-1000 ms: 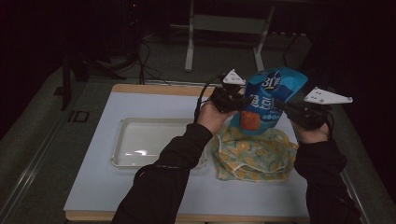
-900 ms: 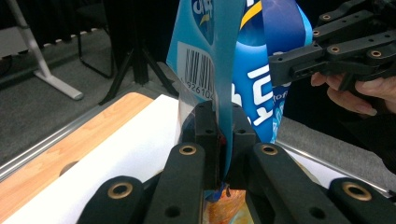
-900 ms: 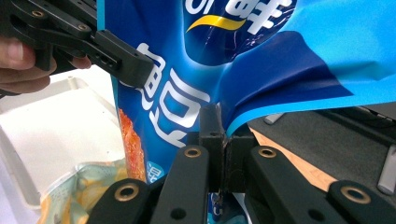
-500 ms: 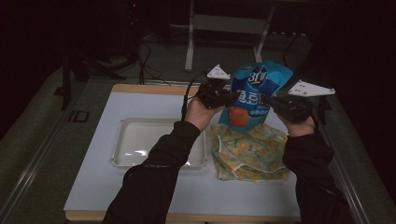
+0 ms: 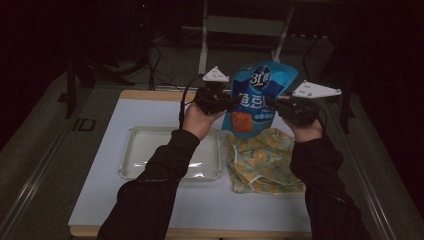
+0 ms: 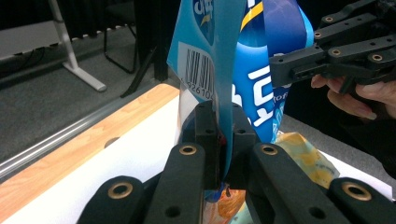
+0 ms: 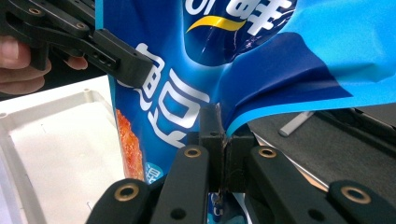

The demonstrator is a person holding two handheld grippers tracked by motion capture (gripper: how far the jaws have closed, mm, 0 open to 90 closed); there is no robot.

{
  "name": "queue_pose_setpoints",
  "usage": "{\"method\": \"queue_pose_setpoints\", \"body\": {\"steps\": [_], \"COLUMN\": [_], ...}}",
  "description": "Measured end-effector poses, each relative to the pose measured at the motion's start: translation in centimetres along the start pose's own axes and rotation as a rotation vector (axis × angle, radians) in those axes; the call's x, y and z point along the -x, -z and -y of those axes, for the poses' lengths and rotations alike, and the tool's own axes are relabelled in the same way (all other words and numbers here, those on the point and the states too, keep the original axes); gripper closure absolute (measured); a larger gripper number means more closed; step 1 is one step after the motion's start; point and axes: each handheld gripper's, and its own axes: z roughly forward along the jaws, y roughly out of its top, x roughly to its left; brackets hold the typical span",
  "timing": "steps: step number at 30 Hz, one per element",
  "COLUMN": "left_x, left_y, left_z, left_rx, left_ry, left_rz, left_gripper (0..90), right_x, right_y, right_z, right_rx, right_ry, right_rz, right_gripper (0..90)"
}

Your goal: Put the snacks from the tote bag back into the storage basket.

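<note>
Blue pouch [image 5: 260,95] — white lettering, orange picture — pinched between left tool [image 5: 231,101] and right tool [image 5: 272,104]

— What can't you make out from my feeds?
— The blue pouch [image 7: 187,70] runs off the top of both gripper views. Its small print is too blurred to read.
— And the desk?
— My sleeves [image 5: 150,190] cover the desk's [image 5: 100,150] near edge.

Blue pouch [image 5: 257,95] with white lettering; yellow-orange patterned cloth [image 5: 262,160]; white tray [image 5: 132,160].
</note>
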Motion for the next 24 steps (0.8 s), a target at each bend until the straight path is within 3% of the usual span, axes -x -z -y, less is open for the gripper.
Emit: {"method": "queue_pose_setpoints", "body": {"steps": [24], "left_x": [-2.0], "left_y": [5.6], "left_z": [2.8], "left_rx": [0.016], "left_ry": [0.052], "left_rz": [-0.060], "left_gripper": [87.7], "right_x": [-3.8], "right_y": [-4.3], "right_z": [-1.9], "right_rx": [0.001], "right_ry": [0.042], "right_rz": [-0.084], "right_gripper": [88.8]}}
